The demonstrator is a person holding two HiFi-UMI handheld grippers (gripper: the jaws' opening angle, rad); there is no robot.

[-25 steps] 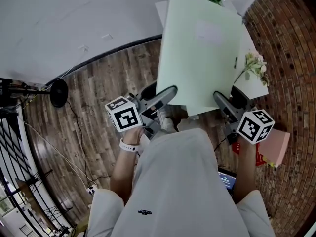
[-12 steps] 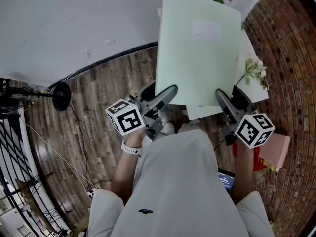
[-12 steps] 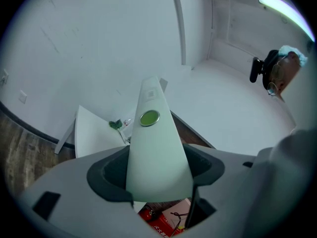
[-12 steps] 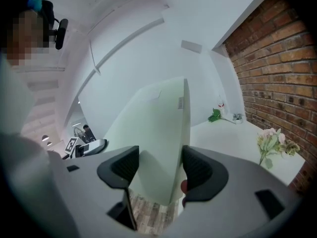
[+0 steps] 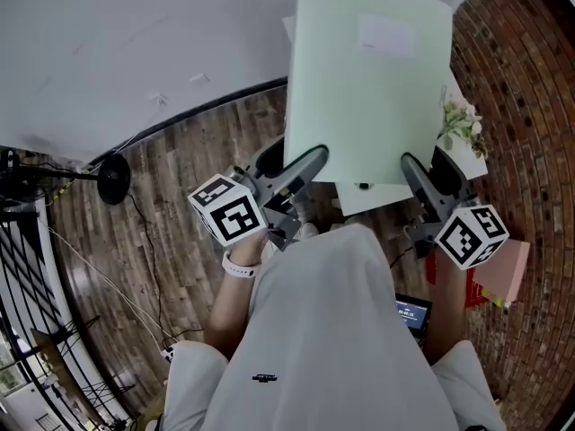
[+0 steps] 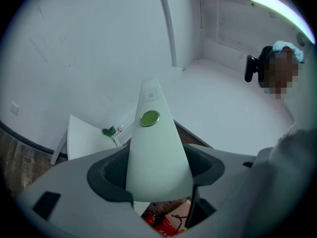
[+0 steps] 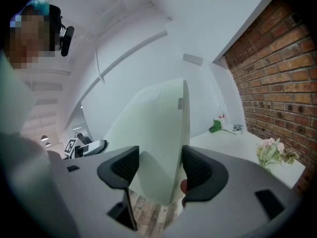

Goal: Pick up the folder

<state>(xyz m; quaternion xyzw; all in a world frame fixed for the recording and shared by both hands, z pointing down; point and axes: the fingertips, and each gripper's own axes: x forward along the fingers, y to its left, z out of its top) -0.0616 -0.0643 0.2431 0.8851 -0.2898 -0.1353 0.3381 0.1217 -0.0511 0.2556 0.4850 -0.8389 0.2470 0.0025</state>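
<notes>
One pale green folder (image 5: 368, 88), raised above the near edge of the white table (image 5: 468, 162). Holding: left gripper (image 5: 314, 159), jaws clamped on its near left corner; right gripper (image 5: 411, 163), jaws just closing, clamped on its near right corner.

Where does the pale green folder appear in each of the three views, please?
Head view: the folder fills the upper centre-right of the picture.
Left gripper view: the folder is at the centre, a tapering shape rising from the bottom middle.
Right gripper view: the folder is at the centre, seen nearly edge-on.
Shared landmark: the white table shows next to the folder in all three.
</notes>
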